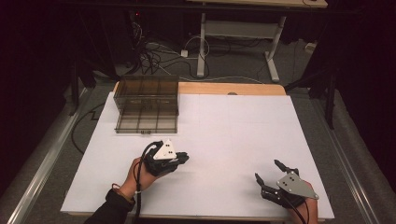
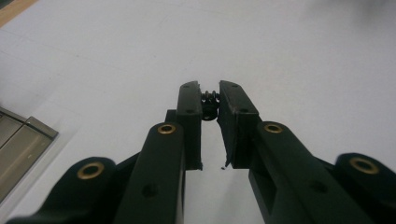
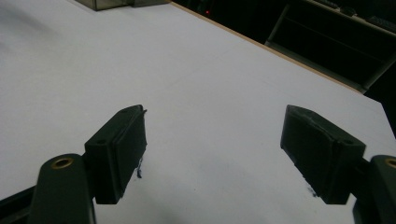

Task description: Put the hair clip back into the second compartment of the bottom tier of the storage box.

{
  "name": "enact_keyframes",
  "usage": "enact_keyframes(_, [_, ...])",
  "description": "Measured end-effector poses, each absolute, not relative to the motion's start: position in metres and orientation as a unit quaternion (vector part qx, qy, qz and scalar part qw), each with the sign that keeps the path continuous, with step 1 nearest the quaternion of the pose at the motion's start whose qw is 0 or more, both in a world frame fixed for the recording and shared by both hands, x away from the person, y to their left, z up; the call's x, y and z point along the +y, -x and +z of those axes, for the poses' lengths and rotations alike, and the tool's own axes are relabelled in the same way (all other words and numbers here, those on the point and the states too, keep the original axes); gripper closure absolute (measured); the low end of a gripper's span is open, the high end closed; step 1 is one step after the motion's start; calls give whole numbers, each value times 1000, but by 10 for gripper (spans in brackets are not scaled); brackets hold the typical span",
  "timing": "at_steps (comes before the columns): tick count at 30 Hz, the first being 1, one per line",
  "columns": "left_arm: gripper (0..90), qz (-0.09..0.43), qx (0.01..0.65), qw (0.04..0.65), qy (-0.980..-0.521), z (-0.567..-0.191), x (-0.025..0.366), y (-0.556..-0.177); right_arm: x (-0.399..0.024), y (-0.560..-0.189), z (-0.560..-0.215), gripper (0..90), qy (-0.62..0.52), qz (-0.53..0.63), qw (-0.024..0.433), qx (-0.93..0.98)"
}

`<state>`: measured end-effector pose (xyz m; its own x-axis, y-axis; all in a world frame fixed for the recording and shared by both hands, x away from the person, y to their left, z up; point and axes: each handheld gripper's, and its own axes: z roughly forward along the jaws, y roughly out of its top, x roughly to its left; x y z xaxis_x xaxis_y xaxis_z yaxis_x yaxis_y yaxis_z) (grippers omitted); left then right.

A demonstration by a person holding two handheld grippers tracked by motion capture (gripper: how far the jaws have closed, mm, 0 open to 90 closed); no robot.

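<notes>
1. High view: white table (image 1: 224, 135) with a smoked, see-through drawer box (image 1: 147, 104) at its far left corner, one drawer pulled part way out toward the near side. Left gripper (image 1: 183, 157) just in front of that box, held low over the white surface in the person's left hand (image 1: 140, 175), grey three-cornered plate on top, cable trailing back along the forearm. Right gripper (image 1: 270, 171) well apart, near the table's near right corner, jaws spread, nothing between them.

2. Left gripper view: two black jaws drawn close together, pinching a small black screw-like part (image 2: 209, 105) at their tips. Part dark and small; exact kind not clear. White table surface beneath and beyond the tips. Edge of the drawer box (image 2: 23, 140) at the lower left of the frame.

3. Right gripper view: both black pads set wide apart, bare white table between them. No object touched. Base of the drawer box (image 3: 116, 3) at the top edge, far off. Wooden table edge running along the upper right, dark room beyond.
</notes>
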<state>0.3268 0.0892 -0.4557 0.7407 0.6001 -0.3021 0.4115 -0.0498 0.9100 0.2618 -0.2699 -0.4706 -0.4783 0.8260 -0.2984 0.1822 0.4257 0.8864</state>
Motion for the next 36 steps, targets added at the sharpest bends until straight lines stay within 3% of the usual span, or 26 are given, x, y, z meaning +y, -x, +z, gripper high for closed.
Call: enact_keyframes(36, [770, 116, 372, 621, -680, -440, 124, -334, -268, -261, -472, 210, -324, 415, 384, 759])
